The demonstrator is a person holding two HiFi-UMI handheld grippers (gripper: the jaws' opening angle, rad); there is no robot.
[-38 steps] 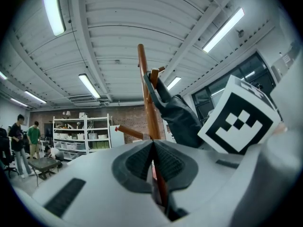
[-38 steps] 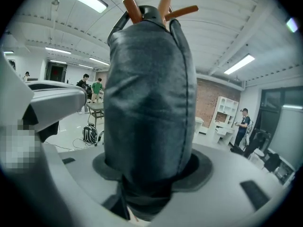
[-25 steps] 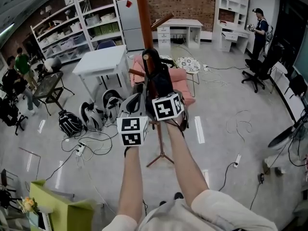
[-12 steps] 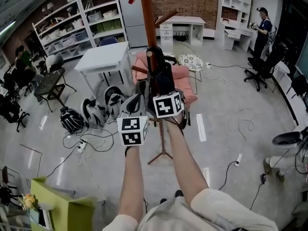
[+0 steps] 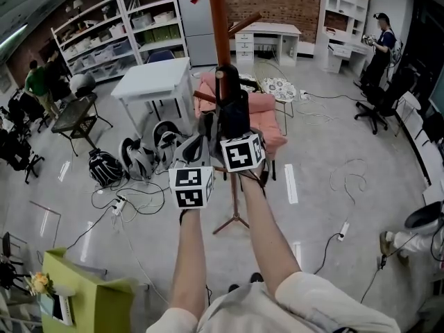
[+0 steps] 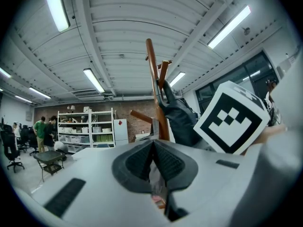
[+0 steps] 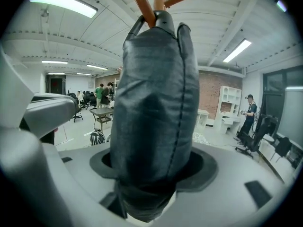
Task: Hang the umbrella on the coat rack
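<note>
Here the right tool (image 7: 156, 169), jaws just opening wide, flanks the umbrella (image 7: 156, 103) against the coat rack (image 5: 220, 19). The left tool (image 6: 154, 145) is closed; open floor (image 5: 333, 116) surrounds the rack.

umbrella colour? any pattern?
The umbrella is plain black, with no pattern. It shows best in the right gripper view.
</note>
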